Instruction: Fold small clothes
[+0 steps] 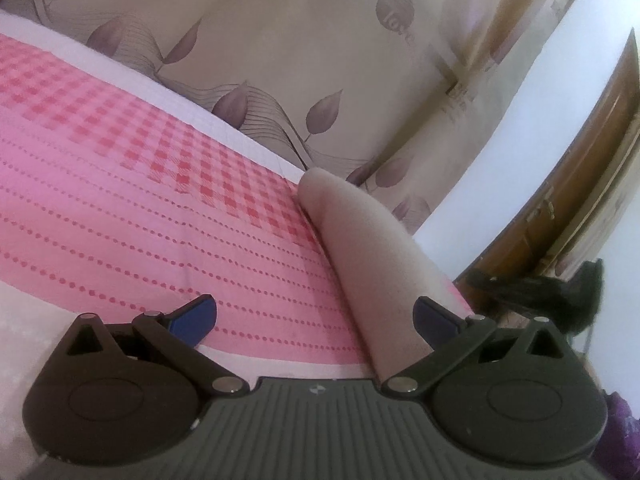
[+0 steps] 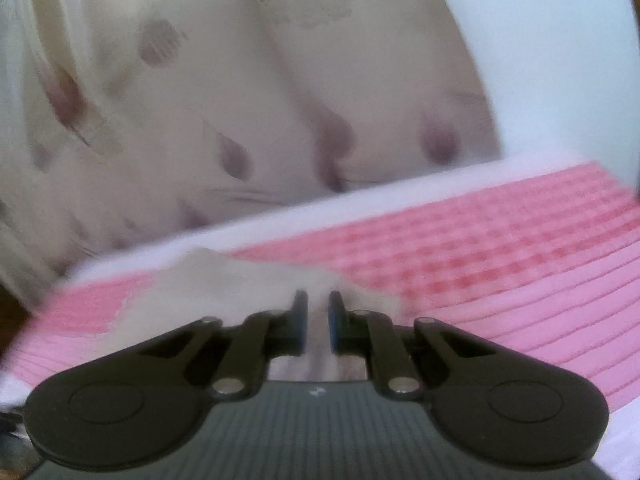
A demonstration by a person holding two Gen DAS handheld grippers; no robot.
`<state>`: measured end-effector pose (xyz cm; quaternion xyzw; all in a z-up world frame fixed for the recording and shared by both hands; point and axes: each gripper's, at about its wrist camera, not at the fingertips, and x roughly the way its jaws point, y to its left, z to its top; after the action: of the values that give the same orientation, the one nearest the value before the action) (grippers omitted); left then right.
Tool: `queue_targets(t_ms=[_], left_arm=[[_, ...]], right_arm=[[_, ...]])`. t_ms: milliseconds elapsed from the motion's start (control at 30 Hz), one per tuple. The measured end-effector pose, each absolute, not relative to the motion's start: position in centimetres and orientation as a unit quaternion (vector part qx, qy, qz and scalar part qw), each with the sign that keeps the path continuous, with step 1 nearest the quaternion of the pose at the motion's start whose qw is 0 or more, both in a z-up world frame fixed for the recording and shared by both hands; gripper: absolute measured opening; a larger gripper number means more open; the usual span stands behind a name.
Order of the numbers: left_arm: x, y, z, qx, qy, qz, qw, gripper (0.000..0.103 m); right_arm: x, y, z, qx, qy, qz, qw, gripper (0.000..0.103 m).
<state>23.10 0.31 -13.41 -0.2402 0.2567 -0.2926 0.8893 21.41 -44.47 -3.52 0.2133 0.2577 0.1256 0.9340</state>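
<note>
In the left wrist view, the left gripper [image 1: 316, 316] is spread wide and holds nothing. It hangs low over a bed [image 1: 120, 184] with a pink cover of dots and checks. A pale cloth [image 1: 360, 256], the small piece of clothing, lies in a long raised roll or fold near the bed's right edge, running away toward the far edge. It passes just beside one blue finger pad [image 1: 434, 318]; whether they touch is not clear.

In the right wrist view, which is blurry, the right gripper [image 2: 318, 312] has its jaws pressed nearly together, pinching the pale cloth [image 2: 224, 284]. The cloth sits near the far edge of the bed [image 2: 500, 240], in front of a curtain [image 2: 280, 100] with leaf shapes.

The folding looks only partly done. The cloth is bunched, not flat and neat, so most folds seem left to do.
</note>
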Motion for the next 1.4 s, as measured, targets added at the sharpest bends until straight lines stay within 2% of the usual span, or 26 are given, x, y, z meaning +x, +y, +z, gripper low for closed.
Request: queue_targets(t_ms=[233,300,433,600,733,767,800,867,1000,1167,1267,1333,1367,1400], left_arm=[[23.0,-0.3,-13.3,-0.226,0.256,-0.299,0.891,0.103],[23.1,-0.3,-13.4,-0.225,0.259,-0.295,0.892,0.103],[23.3,0.0,-13.5,-0.232,0.263,-0.286,0.892,0.103],[23.3,-0.1,-13.5,-0.229,0.266,-0.284,0.893,0.103],[23.2,-0.2,-13.5,-0.227,0.266,-0.282,0.894,0.103],[23.2,-0.2,-13.5,-0.226,0.266,-0.281,0.894,0.103],[23.2,-0.2,-13.5,-0.227,0.266,-0.281,0.894,0.103],[23.3,-0.2,-13.5,-0.228,0.266,-0.282,0.893,0.103],[23.4,-0.3,-13.6,-0.224,0.268,-0.283,0.893,0.103],[23.4,-0.4,-13.6,-0.225,0.268,-0.282,0.893,0.103],[23.4,-0.4,-13.6,-0.225,0.268,-0.282,0.893,0.103],[23.4,-0.4,-13.6,-0.225,0.268,-0.282,0.893,0.103],[23.4,-0.4,-13.6,-0.225,0.268,-0.282,0.894,0.103],[23.4,-0.4,-13.6,-0.225,0.268,-0.282,0.894,0.103]], right_arm=[[17.5,-43.2,-6.3,0.290,0.304,0.218,0.881,0.012],[17.2,-42.6,-7.2,0.276,0.314,0.203,0.885,0.016],[17.6,-42.5,-8.1,0.289,0.313,0.202,0.882,0.022],[18.4,-41.8,-8.2,0.270,0.316,0.199,0.887,0.024],[19.0,-42.4,-8.3,0.307,0.299,0.192,0.883,0.029],[18.7,-42.7,-8.1,0.310,0.286,0.187,0.887,0.040],[18.1,-42.9,-7.8,0.307,0.271,0.171,0.896,0.070],[17.5,-43.1,-7.5,0.297,0.250,0.167,0.906,0.103],[18.0,-43.0,-7.6,0.297,0.258,0.185,0.901,0.102],[18.9,-41.1,-7.7,0.233,0.280,0.148,0.919,0.102],[19.1,-41.1,-8.4,0.251,0.280,0.174,0.910,0.102],[19.0,-39.9,-8.2,0.208,0.280,0.166,0.922,0.082],[19.0,-39.5,-8.0,0.190,0.279,0.157,0.928,0.052],[19.0,-39.5,-7.8,0.185,0.277,0.151,0.931,0.042]])
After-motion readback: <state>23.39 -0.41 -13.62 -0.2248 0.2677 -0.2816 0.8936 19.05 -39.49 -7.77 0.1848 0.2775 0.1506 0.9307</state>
